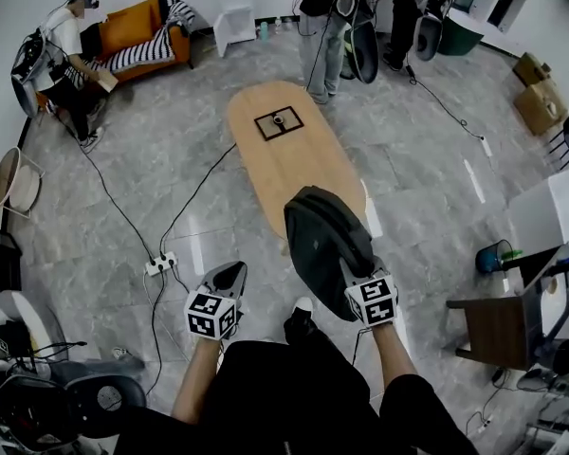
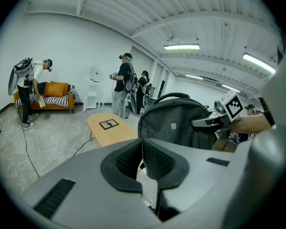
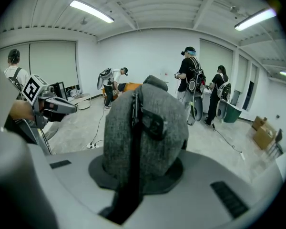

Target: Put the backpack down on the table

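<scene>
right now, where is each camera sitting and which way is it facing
Head view: on the person's head, looking steeply down at the wooden table; forearms, left gripper and right gripper show.
Left gripper view: on the left gripper, facing along its shut, empty jaws toward the table; the right hand shows at right.
Right gripper view: on the right gripper, facing along jaws clamped on the grey backpack; the left hand shows at left.
Shared: all three see the backpack.
</scene>
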`<action>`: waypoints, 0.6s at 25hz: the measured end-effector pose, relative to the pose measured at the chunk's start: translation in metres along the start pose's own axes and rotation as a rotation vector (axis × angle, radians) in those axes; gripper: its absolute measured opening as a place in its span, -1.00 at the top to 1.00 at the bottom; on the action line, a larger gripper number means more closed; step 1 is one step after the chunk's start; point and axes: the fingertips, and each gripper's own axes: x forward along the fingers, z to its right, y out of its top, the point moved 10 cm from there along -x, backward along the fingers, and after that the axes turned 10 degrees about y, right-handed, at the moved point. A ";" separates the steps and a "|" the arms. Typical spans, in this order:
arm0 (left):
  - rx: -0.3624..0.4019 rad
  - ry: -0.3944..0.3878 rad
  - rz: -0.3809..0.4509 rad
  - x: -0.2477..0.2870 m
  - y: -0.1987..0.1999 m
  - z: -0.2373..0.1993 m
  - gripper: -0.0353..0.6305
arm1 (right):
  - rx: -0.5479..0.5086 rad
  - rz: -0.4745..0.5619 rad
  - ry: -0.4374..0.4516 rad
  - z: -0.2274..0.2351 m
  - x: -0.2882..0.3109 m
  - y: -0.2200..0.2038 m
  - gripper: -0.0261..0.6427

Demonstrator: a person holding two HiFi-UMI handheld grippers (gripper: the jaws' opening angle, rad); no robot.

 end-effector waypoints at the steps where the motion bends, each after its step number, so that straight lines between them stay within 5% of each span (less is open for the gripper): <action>1: 0.000 0.002 0.000 0.005 0.003 0.002 0.83 | -0.006 0.001 0.003 0.006 0.003 0.003 0.72; 15: 0.001 0.061 -0.002 0.066 0.040 0.014 0.83 | -0.082 -0.018 0.045 0.075 0.042 0.032 0.72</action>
